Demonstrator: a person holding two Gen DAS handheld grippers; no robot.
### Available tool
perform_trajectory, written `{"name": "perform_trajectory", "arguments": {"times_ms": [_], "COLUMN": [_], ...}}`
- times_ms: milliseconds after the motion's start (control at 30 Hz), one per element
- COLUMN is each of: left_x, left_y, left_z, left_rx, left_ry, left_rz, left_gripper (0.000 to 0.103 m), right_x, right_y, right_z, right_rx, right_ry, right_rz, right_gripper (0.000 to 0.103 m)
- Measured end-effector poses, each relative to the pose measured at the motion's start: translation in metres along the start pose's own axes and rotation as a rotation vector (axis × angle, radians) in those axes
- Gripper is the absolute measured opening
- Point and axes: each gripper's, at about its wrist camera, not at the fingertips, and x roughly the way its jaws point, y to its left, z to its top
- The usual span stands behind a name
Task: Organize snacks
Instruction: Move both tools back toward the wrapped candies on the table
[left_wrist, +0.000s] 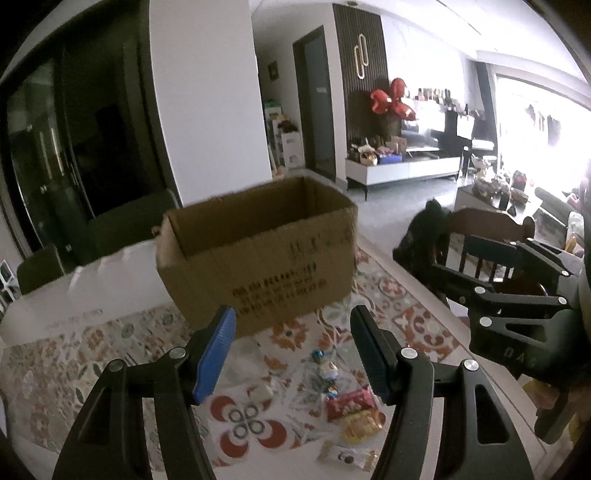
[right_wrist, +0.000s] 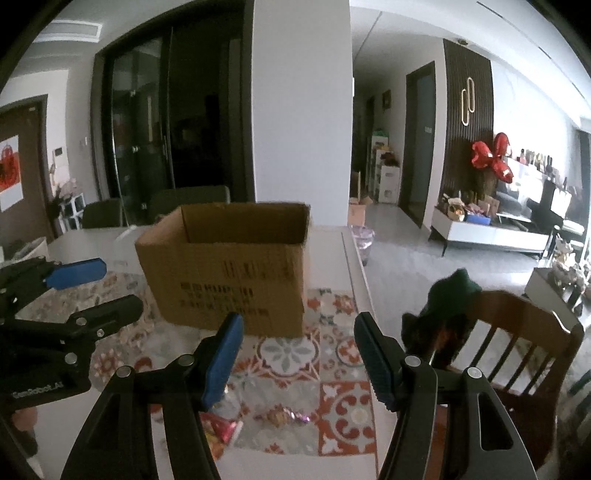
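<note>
Here, 2 empty grippers, left gripper (left_wrist: 291, 354) and right gripper (right_wrist: 297, 358), gape wide above light, crinkly snack packets (left_wrist: 351, 406), likely best pinched mid-wrapper, near the cardboard box (left_wrist: 258, 251)

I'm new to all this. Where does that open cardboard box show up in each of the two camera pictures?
Left wrist view: the cardboard box sits just above centre on the patterned tablecloth, beyond the open left gripper.
Right wrist view: the same box is left of centre, beyond the open right gripper.
Shared landmark: the red balloons against the dark slatted wall, at right in both views.
</note>
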Motion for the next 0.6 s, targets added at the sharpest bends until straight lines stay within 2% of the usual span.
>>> {"name": "perform_trajectory", "arguments": {"times_ms": [600], "left_x": [0.044], "left_y": [-0.015], "left_z": [-0.045], "left_rx": [0.023], "left_ry": [0.163], "left_rz": [-0.033], "left_gripper": [0.064], "right_x": [0.037], "right_y": [-0.002], "right_z": [-0.054], "right_rx": [-0.064], "right_ry": [0.201], "right_rz": [0.054], "right_gripper": [0.063]}}
